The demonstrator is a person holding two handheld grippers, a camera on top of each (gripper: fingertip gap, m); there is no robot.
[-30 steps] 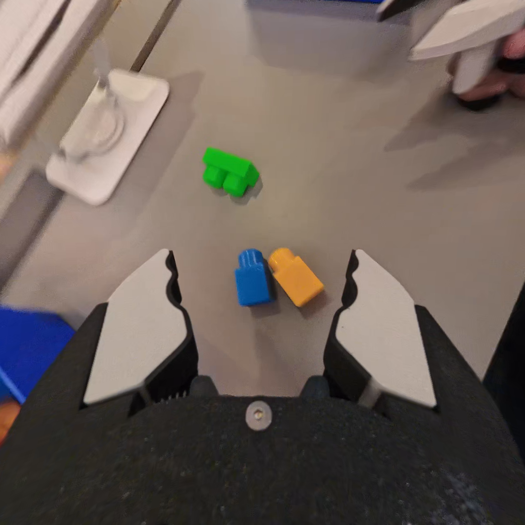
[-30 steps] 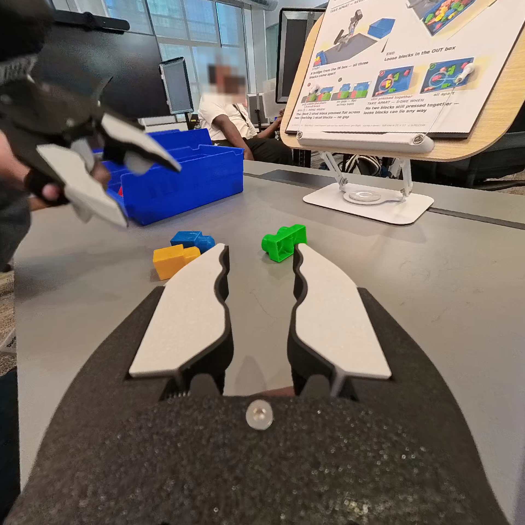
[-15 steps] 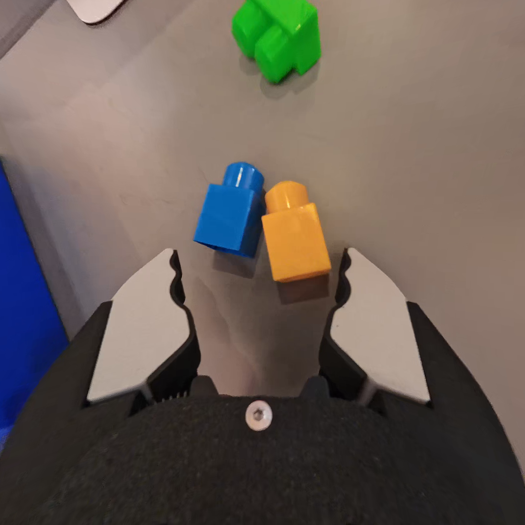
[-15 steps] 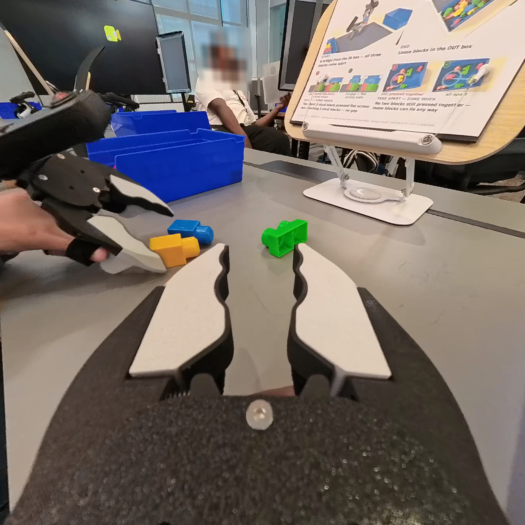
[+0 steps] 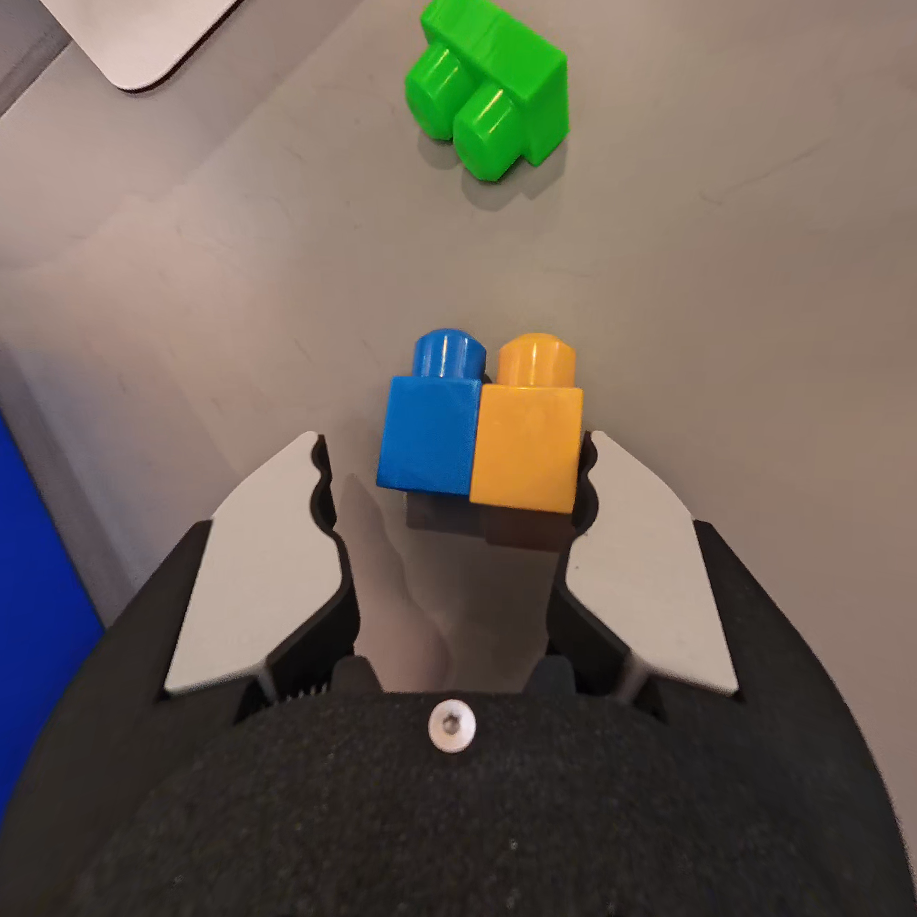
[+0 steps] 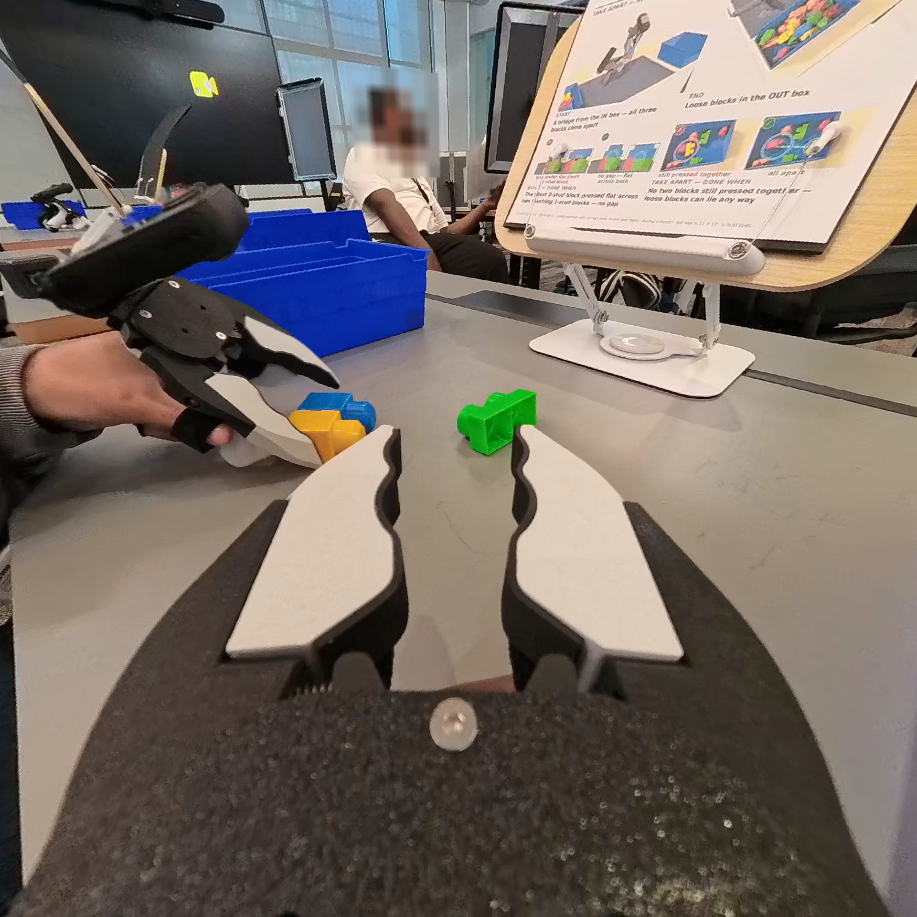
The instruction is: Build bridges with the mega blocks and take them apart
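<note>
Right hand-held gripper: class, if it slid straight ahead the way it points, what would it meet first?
Probably the green block, lying on its side just beyond the open right hand-held gripper and about in line with the gap; depth is hard to judge from this view.

grey table (image 6: 744, 496); windows (image 6: 357, 39) behind; dark screen (image 6: 124, 74)
</note>
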